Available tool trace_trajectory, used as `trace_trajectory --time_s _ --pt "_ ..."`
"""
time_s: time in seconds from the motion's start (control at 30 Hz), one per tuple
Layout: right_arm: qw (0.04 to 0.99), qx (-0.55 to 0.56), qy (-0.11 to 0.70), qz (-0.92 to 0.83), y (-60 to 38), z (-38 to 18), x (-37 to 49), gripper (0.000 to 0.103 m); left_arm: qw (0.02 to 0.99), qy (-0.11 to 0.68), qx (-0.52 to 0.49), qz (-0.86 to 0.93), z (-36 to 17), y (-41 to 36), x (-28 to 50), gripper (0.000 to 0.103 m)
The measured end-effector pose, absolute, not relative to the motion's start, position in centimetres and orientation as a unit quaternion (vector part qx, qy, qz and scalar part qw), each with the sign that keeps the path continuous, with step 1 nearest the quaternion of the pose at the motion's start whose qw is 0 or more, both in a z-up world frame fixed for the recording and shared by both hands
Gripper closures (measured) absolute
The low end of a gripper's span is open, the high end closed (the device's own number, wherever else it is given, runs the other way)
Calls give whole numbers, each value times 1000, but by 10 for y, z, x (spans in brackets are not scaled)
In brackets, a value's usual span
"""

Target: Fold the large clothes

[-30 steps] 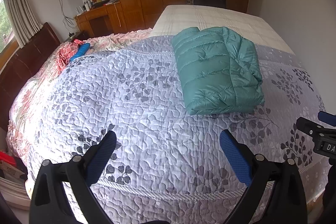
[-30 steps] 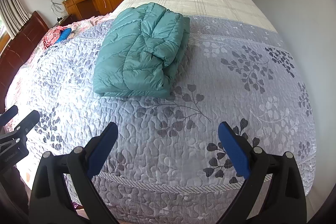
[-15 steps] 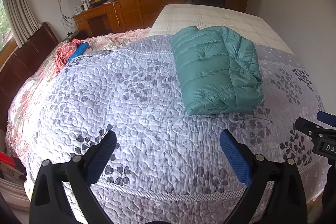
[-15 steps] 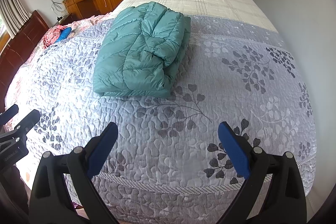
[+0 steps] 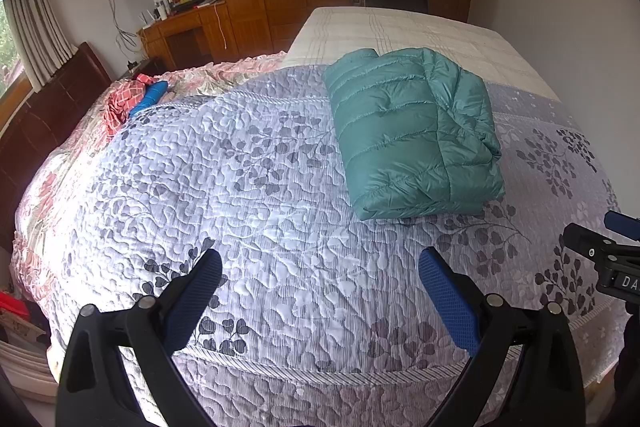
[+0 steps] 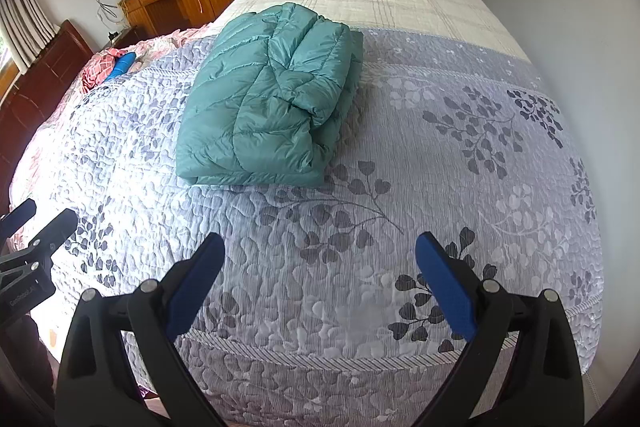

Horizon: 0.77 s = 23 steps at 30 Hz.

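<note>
Green puffer jacket [image 6: 268, 99]: lay folded into a compact bundle on the grey leaf-patterned quilt [image 6: 400, 187], mid-bed. Folding appeared finished; nothing evidently left. Left tongs [image 5: 320, 277] and right tongs [image 6: 320, 259]: spread wide, empty, well short of the jacket.

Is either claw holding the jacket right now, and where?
Nothing is held. The left claw and right claw are both open over the quilt, apart from the folded jacket.

White letters "DA" show on the right claw [image 5: 618, 259] at the left view's edge, the rest cut off. The left claw [image 6: 28, 263] carries small print too blurred to read.
</note>
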State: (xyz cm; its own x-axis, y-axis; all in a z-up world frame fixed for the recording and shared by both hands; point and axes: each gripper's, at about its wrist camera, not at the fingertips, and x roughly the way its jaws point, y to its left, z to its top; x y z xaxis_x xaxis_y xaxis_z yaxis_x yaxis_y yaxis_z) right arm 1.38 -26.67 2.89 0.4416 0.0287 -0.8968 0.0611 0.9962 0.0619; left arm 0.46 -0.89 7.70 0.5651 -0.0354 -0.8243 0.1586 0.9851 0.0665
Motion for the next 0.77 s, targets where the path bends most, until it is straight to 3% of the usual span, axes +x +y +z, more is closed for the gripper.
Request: trace_trajectory --time_s 0.77 --pt "847 43 530 -10 -268 26 16 7 881 465 66 -57 75 -9 8 4"
